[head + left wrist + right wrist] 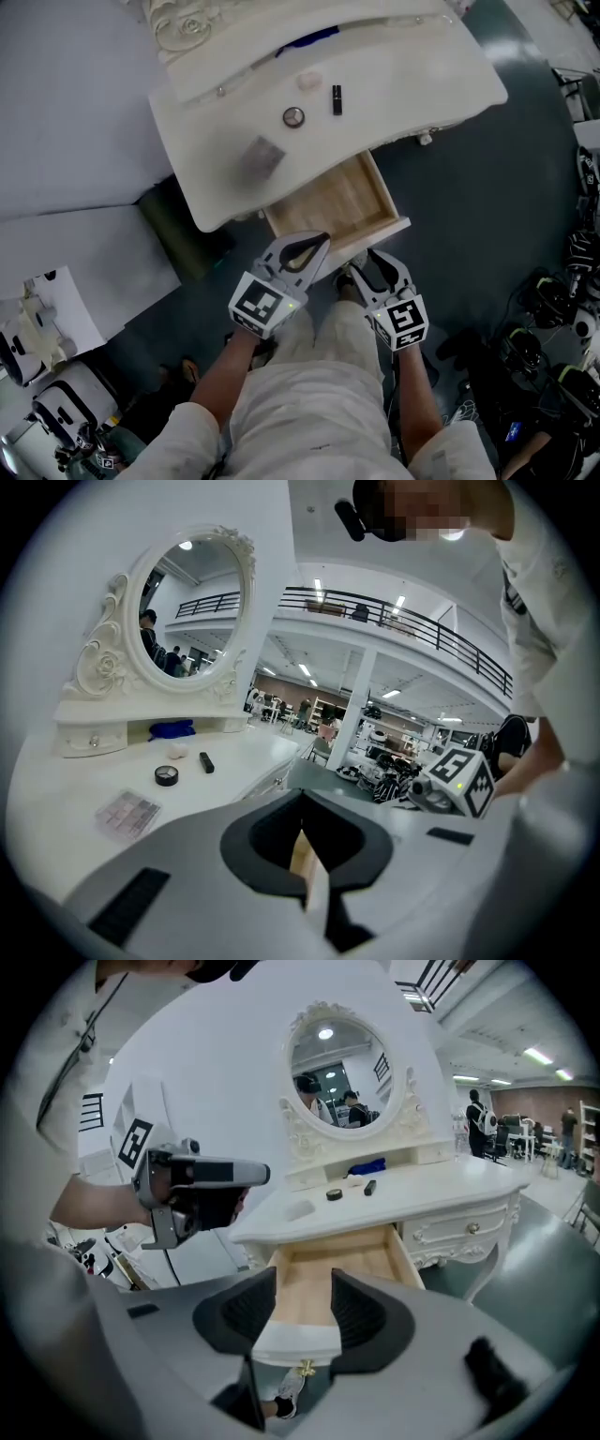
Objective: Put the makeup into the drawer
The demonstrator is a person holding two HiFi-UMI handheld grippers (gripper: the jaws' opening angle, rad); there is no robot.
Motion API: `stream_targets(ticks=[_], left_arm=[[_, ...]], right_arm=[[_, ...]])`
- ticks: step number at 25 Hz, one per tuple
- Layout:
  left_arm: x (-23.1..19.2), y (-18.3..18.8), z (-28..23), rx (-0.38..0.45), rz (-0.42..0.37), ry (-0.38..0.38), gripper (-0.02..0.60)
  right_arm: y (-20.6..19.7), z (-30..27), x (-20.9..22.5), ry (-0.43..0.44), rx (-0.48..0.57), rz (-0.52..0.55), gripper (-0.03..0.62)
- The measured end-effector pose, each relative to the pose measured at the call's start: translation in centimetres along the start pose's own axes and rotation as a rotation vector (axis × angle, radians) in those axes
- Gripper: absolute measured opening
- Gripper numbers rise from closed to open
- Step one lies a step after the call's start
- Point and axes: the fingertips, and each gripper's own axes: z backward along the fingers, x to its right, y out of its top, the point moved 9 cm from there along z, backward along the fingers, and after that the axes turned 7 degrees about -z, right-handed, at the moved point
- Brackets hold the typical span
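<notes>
Left gripper point(319, 240): you hold it out in front of you. In the head view its tips sit over the near left corner of the drawer point(333, 202). The jaws are pressed together with nothing between them.

Counter point(412, 66): white, with an oval mirror point(192, 607) at the back. All the makeup lies on top of it, well apart from both grippers.
- palette point(261, 157): clear case, lying flat, the nearest piece to the drawer and the farthest left.
- compact point(293, 117): round and dark-rimmed, right of the palette and farther back.
- pale round piece point(307, 82): behind the compact; you cannot tell what it is.
- black tube point(337, 99): lying down just right of the compact.
- blue thing point(309, 39): tucked under the mirror's shelf.

Drawer: pulled out from under the counter, showing bare wood inside.

Right gripper point(370, 265): it is just beside the left gripper, at the drawer's front. The jaws are spread wide and hold nothing. In the right gripper view the white drawer front and its gold knob point(305, 1370) show through the gap, and the pads are clear of both.
</notes>
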Motion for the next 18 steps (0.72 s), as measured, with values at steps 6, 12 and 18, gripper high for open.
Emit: stream_targets(ticks=[6,12,18], left_arm=[[0.3,1.0,1.1,0.014,-0.009,0.02,0.011],[-0.1,1.3,2.1,0.035,0.019,0.043,0.011],[-0.7,0.8,3.2,0.03,0.031,0.07,0.011]], right_arm=[[3.1,0.4,-1.3,0.019,0.073,0.02,0.168],[5.4,0.3,-1.8,-0.002,0.136,0.026,0.032],[6.8,0.0,-2.5,0.014,0.175,0.037,0.012]])
